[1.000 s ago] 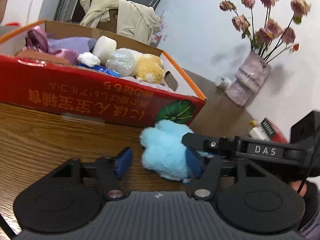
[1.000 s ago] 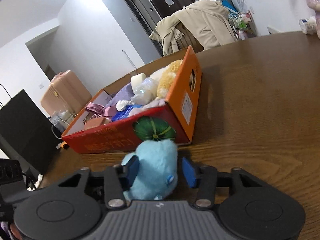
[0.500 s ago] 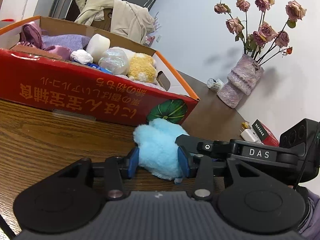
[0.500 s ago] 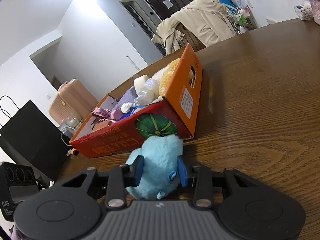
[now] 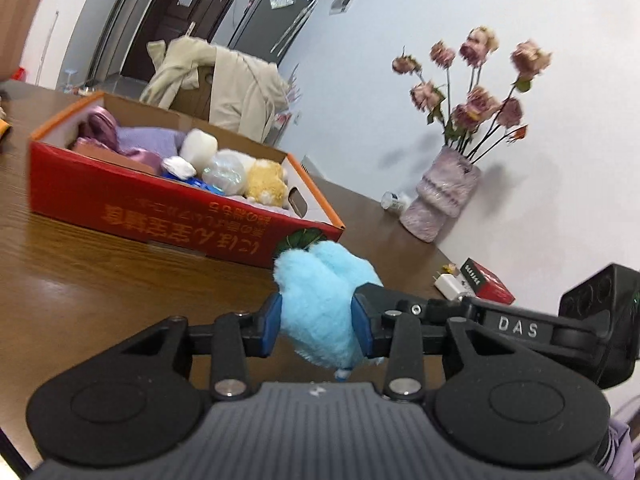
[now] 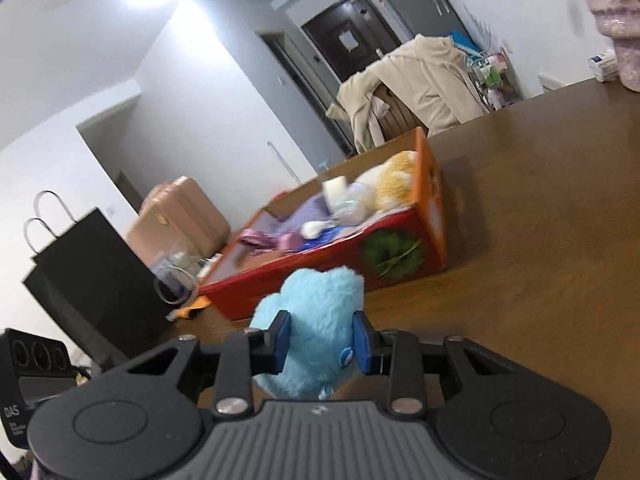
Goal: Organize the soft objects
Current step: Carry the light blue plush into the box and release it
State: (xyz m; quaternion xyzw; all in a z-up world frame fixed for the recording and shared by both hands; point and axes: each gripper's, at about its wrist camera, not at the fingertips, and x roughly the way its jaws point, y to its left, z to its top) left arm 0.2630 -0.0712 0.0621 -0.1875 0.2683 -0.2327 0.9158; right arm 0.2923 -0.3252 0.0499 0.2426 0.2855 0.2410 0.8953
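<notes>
Blue plush toy (image 5: 320,304) hung above the table (image 5: 100,292) near the box (image 5: 120,200); both the left gripper (image 5: 316,322) and right gripper (image 6: 322,338) were closing, pads denting it; light, squashy; mid-body hold looked safest.

Plush toy (image 5: 320,304) before box (image 5: 120,200) on table (image 5: 80,280); vase (image 5: 444,196) right.

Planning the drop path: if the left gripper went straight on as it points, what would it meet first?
Probably the near corner of the red cardboard box. The left gripper, closing on the blue plush toy, points at it, though depth is unclear.
</notes>
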